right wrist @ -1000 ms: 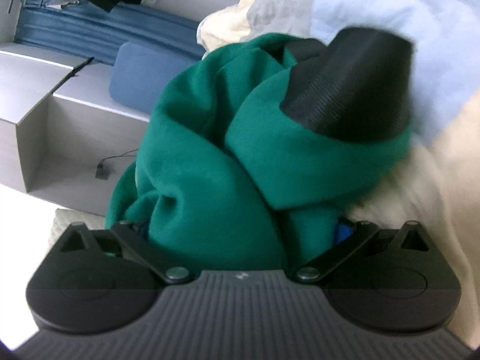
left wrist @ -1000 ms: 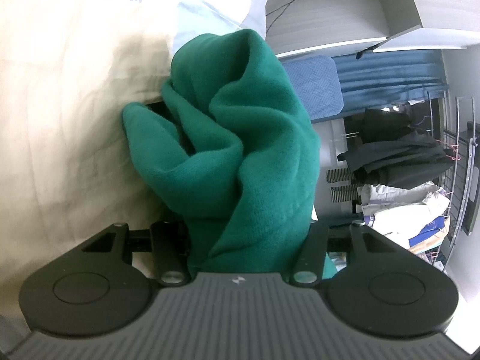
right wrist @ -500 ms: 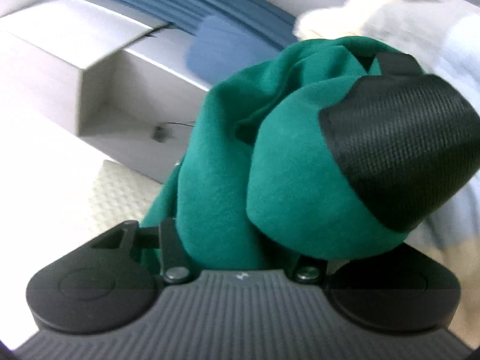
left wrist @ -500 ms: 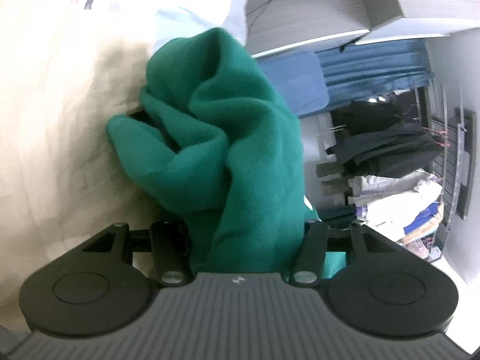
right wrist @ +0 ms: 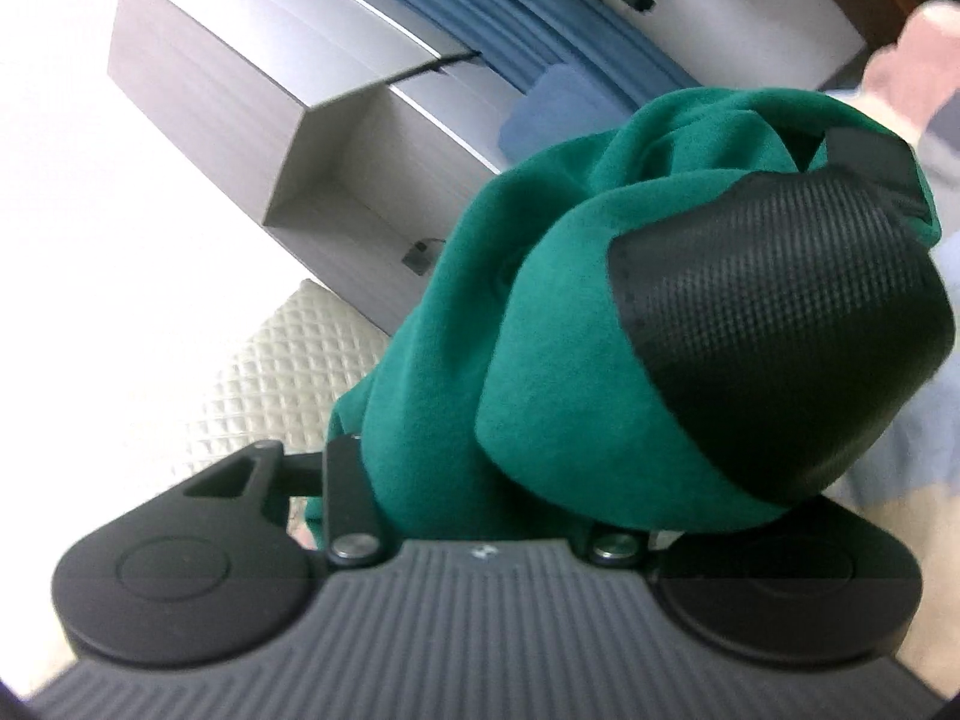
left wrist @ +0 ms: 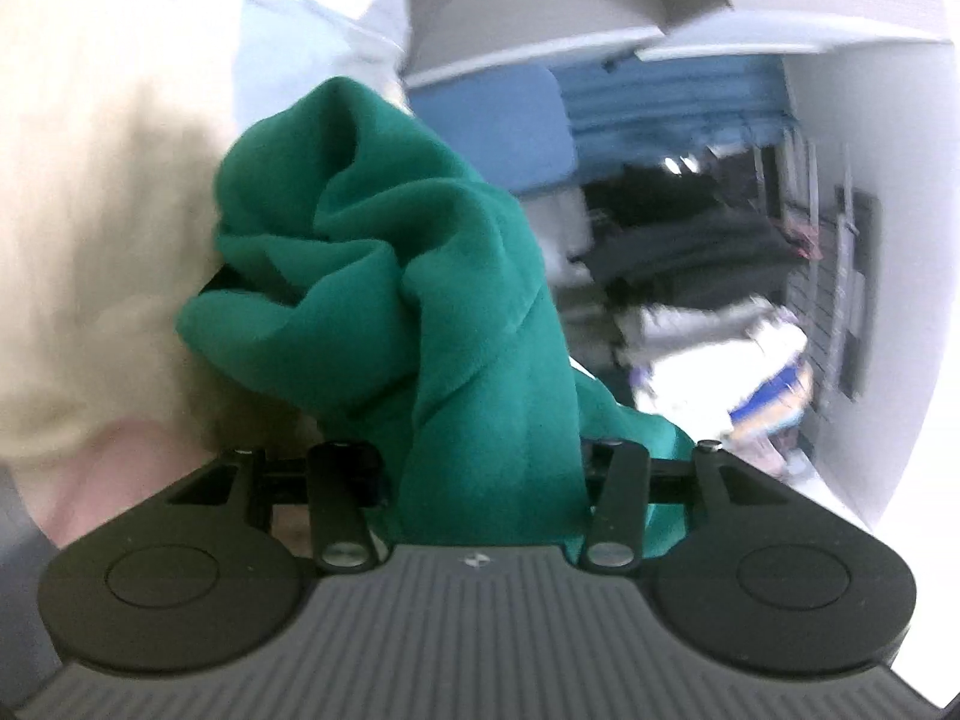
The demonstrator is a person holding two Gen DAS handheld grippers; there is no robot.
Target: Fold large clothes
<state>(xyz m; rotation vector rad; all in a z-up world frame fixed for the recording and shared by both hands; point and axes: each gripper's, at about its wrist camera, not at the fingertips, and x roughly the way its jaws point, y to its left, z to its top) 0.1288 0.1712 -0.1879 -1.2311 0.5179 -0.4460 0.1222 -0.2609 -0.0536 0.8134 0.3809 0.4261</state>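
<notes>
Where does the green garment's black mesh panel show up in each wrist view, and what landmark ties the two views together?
Left wrist: the black mesh panel is not visible; only bunched green garment fills the centre, rising from the left claw.
Right wrist: black mesh panel sits right of centre, on the garment above the right claw.
Shared landmark: the grey open-fronted cabinet.

My left gripper (left wrist: 486, 468) points roughly level, its jaws closing on a thick bunch of green garment (left wrist: 420, 276) that fills the gap between them. My right gripper (right wrist: 480, 480) is rolled to one side, also near level, clamped on another bunch of the same cloth; its fingertips are buried beneath it.
</notes>
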